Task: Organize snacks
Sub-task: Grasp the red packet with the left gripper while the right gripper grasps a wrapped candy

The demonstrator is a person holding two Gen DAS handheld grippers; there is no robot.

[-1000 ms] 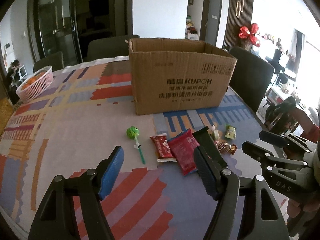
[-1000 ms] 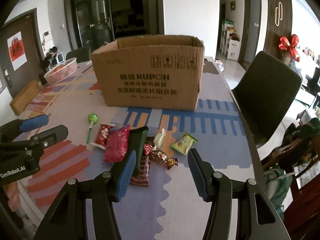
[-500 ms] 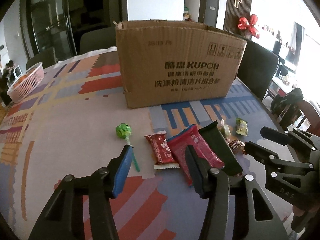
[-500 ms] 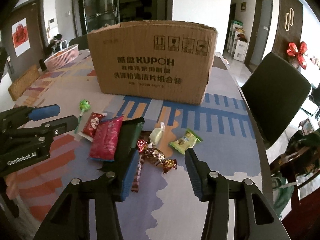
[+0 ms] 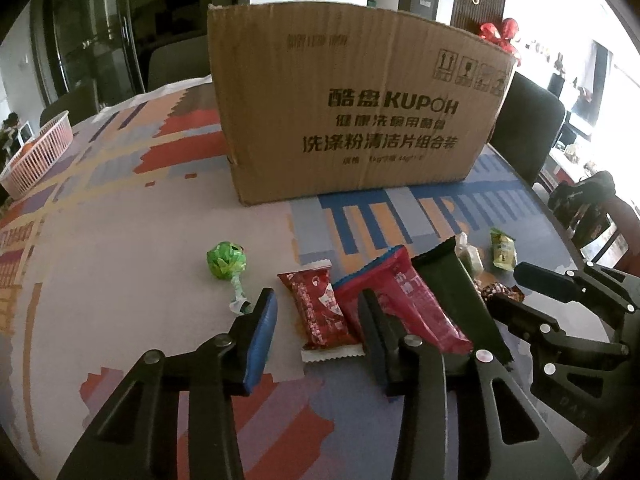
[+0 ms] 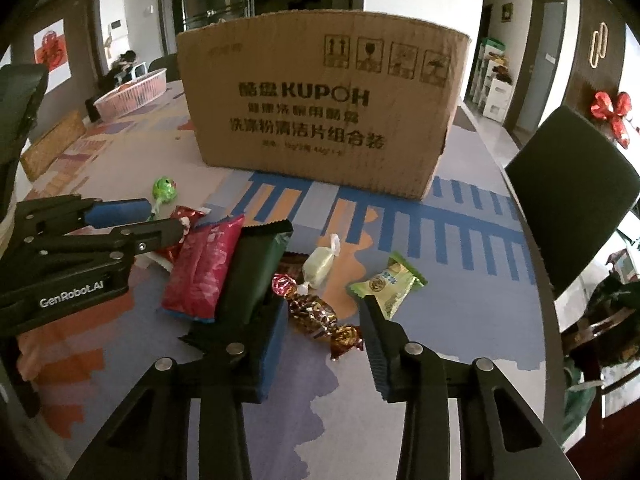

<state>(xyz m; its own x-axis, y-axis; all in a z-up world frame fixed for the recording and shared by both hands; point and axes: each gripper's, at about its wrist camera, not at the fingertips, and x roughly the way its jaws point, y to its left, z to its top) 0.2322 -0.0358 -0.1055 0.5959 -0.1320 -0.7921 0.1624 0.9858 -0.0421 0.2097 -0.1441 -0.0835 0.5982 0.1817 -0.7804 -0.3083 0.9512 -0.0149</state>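
Snacks lie on the patterned tablecloth in front of a tall cardboard box (image 5: 360,120) (image 6: 320,112). My left gripper (image 5: 316,320) hangs low over a small red packet (image 5: 316,308), which lies between its closing jaws; the pads do not press on it. A green lollipop (image 5: 226,260) is to its left, a larger red packet (image 5: 408,300) and a dark green bar (image 5: 456,300) to its right. My right gripper (image 6: 324,320) is closing around a brown foil candy (image 6: 312,312), untouched. A pale wrapped sweet (image 6: 318,268) and a green sachet (image 6: 386,284) lie just beyond.
A pink basket (image 5: 38,152) stands at the far left of the table. A dark chair (image 6: 576,192) is pushed close to the table's right edge (image 6: 532,264). The two grippers work side by side, with the left gripper (image 6: 168,216) close to the right one.
Both grippers have sunk toward the table and come closer to the snacks. Their jaws have narrowed, the left around the small red packet, the right around the foil candy.
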